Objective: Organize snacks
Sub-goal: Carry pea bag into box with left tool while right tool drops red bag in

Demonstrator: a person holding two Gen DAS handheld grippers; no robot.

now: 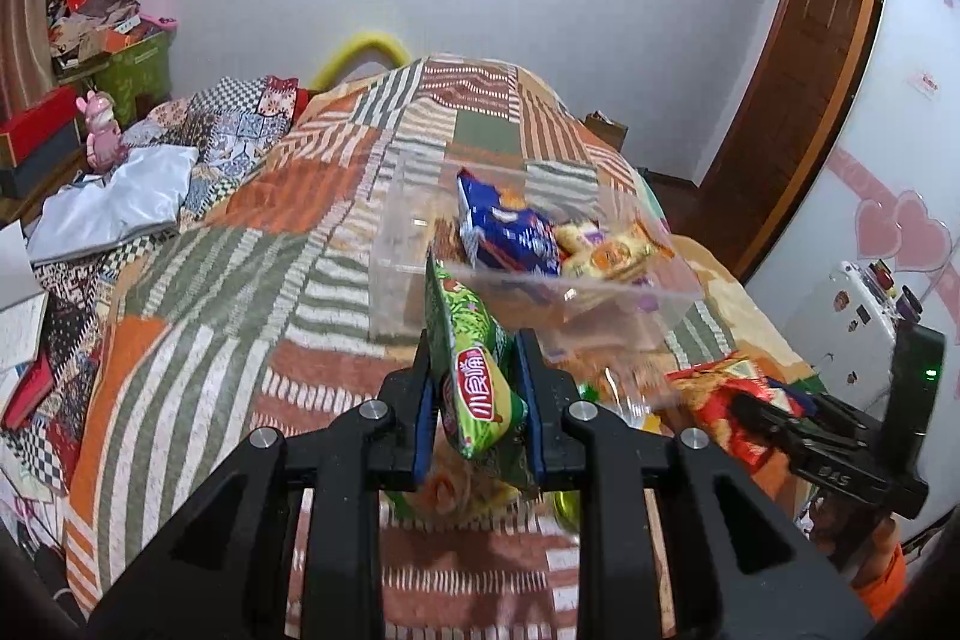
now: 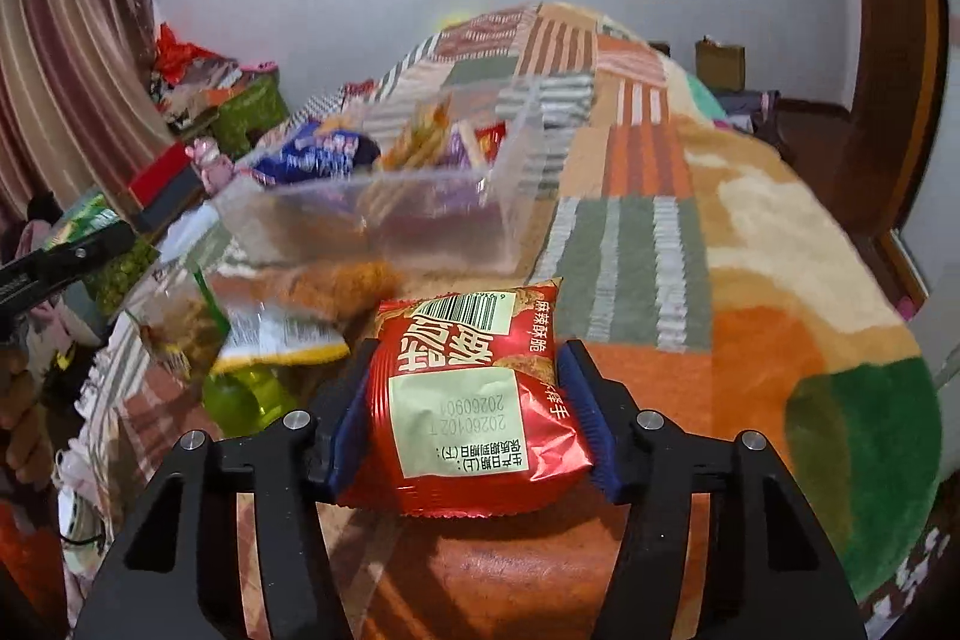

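My left gripper [image 1: 474, 370] is shut on a green snack packet [image 1: 474, 376], held upright just in front of a clear plastic bin [image 1: 396, 280] on the bed. The bin holds a blue packet [image 1: 507, 229] and yellow packets [image 1: 606, 250]. My right gripper [image 2: 468, 388] is shut on a red snack packet [image 2: 468, 400], held above the bedspread in front of the same bin [image 2: 510, 196]. In the left wrist view the right gripper [image 1: 774, 418] shows at the right with the red packet [image 1: 720, 400].
Loose snack packets [image 2: 276, 334] and a green item [image 2: 240, 394] lie on the patchwork bedspread [image 2: 750, 340] left of the red packet. Boxes and clutter [image 1: 108, 58] stand beside the bed at the left. A wooden door [image 1: 798, 58] is at the right.
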